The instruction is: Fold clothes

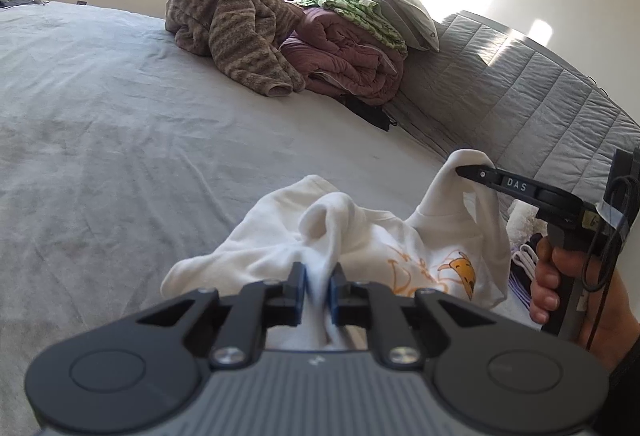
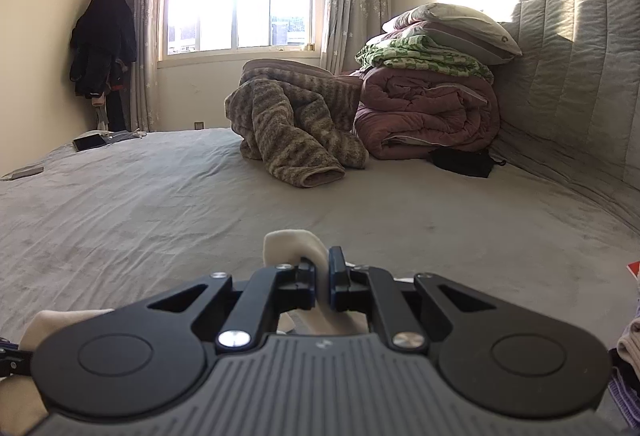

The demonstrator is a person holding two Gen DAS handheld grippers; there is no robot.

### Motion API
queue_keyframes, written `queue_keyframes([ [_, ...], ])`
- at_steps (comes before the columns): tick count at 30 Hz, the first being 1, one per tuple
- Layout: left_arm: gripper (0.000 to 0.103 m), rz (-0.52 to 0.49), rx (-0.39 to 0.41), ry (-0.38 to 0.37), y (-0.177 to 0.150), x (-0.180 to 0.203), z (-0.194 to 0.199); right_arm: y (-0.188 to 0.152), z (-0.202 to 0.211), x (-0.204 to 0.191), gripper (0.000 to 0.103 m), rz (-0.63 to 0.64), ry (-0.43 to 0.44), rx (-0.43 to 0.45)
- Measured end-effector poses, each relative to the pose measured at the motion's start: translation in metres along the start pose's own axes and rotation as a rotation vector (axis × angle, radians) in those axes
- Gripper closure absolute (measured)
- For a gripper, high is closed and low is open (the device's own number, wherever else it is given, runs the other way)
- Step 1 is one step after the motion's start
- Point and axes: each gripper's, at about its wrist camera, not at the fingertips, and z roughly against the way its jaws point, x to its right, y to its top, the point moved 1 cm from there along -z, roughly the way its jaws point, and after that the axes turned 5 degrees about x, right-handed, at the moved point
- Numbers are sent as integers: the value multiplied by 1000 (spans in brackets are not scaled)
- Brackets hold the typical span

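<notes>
The bed (image 1: pixel 140 116) is kept free as folding space. Over its near edge the white shirt (image 1: pixel 360 236) is held up, pinched by the left claw (image 1: pixel 319 292) and right claw (image 2: pixel 320 286), probably so it can be spread.

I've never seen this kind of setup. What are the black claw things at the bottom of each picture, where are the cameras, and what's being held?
No robot here: a person holds a trigger-operated gripper in each hand, each with a fisheye camera looking along its jaws. The left-wrist view shows the left gripper, jaws shut on a bunch of a white T-shirt with an orange cartoon print. The right gripper pinches another part of the shirt, the person's hand on its handle. The right-wrist view shows that pinch close up. Beneath is a grey bed; at its far end lie a striped blanket and stacked quilts.
</notes>
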Motion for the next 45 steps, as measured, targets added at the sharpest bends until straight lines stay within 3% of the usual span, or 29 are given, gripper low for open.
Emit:
queue_keyframes([
  [3, 76, 19, 11, 12, 1, -1, 2, -1, 0, -2, 95, 5, 4, -4],
  [6, 76, 18, 22, 38, 1, -1, 4, -2, 0, -4, 95, 14, 7, -4],
  [8, 83, -14, 37, 60, 0, 3, 4, -2, 0, -5, 95, 19, 7, -2],
  [9, 96, -30, 47, 69, 0, 5, 5, -2, 1, -5, 95, 21, 7, -2],
  [12, 101, -72, 74, 129, 4, 7, 8, -2, 1, -4, 95, 24, 4, 2],
  [16, 101, -121, 154, 229, 13, 10, 19, 0, 3, -4, 95, 28, 4, 16],
  [23, 101, -242, 365, 343, 45, 28, 64, 6, 7, -3, 95, 61, -10, 51],
  [34, 101, -312, 644, 481, 84, 42, 137, 27, 39, 0, 97, 70, -77, 267],
  [40, 101, -407, 783, 561, 89, 62, 186, 42, 59, 0, 97, 77, -84, 380],
  [45, 101, -434, 889, 572, 90, 81, 221, 63, 82, -2, 97, 91, -72, 482],
])
